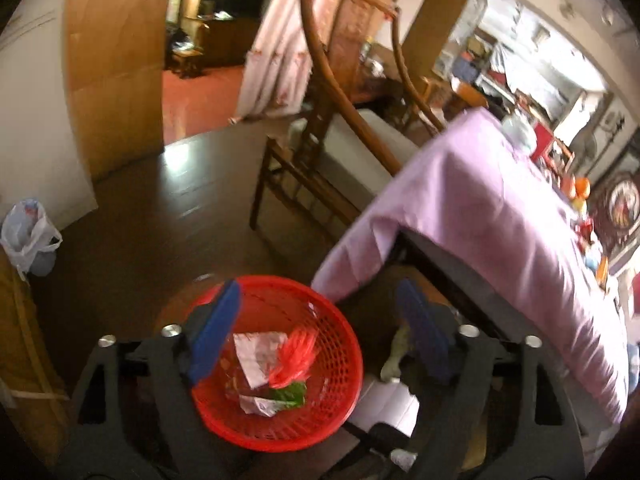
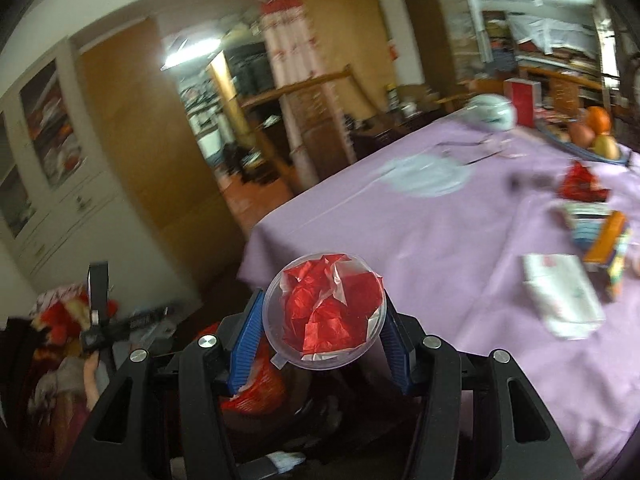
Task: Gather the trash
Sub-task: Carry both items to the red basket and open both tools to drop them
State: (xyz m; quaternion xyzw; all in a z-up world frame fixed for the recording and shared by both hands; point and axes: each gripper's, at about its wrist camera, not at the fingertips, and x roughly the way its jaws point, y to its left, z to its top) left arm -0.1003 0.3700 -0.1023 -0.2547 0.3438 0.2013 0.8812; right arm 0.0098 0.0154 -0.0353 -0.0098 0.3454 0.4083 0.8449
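In the left wrist view my left gripper point(image 1: 320, 320) is open and empty, its blue fingers point(image 1: 218, 332) spread above a red mesh basket point(image 1: 340, 396) on the dark floor. The basket holds crumpled white paper point(image 1: 256, 356), a pink-red plastic scrap point(image 1: 294, 360) and a green wrapper point(image 1: 290, 394). In the right wrist view my right gripper point(image 2: 320, 320) is shut on a clear plastic cup point(image 2: 324, 316) stuffed with red and white crumpled wrapper, held off the near corner of the purple-clothed table point(image 2: 440, 232).
On the table lie a white packet point(image 2: 560, 296), a red wrapper point(image 2: 582, 182), stacked colourful items point(image 2: 600, 236), a fruit bowl point(image 2: 592, 136) and a pale lid point(image 2: 424, 176). A wooden chair point(image 1: 320, 152) stands beside the table. A white plastic bag point(image 1: 28, 236) hangs at left.
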